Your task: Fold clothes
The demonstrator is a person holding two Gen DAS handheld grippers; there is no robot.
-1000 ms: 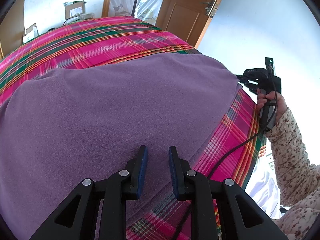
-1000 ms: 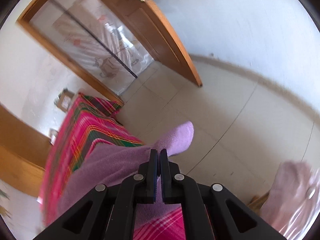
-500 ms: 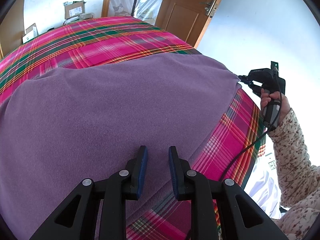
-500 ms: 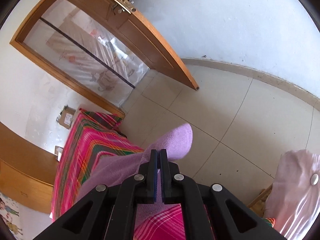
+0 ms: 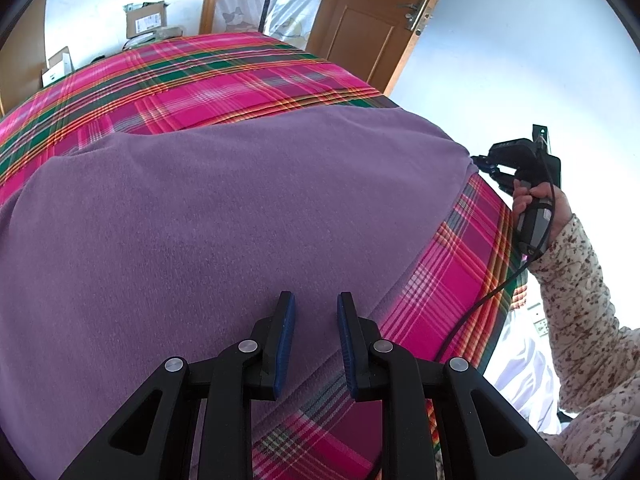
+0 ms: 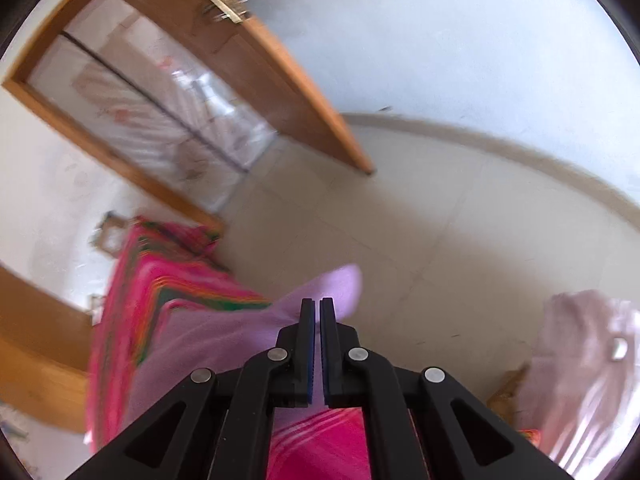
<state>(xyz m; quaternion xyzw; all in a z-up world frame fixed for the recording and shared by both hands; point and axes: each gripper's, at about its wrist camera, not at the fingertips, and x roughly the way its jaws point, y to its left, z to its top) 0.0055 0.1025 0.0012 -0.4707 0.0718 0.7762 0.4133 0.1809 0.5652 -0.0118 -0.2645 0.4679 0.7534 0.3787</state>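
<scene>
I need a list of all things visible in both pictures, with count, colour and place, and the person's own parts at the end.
garment: one, purple, spread on the bed, one corner lifted past the right edge
bedcover: one, pink and green plaid, under the garment
door: one, brown wood, open, behind the bed
boxes: two, cardboard, by the far wall
cloth: one, pale pink, on the floor side, right
left gripper: one, black, slightly open over the garment
right gripper: one, black, shut on the garment's corner
hand: one, holding the right gripper
sleeve: one, floral

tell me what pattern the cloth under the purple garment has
Pink plaid cloth with green and orange stripes, clearest in the left wrist view.
</scene>
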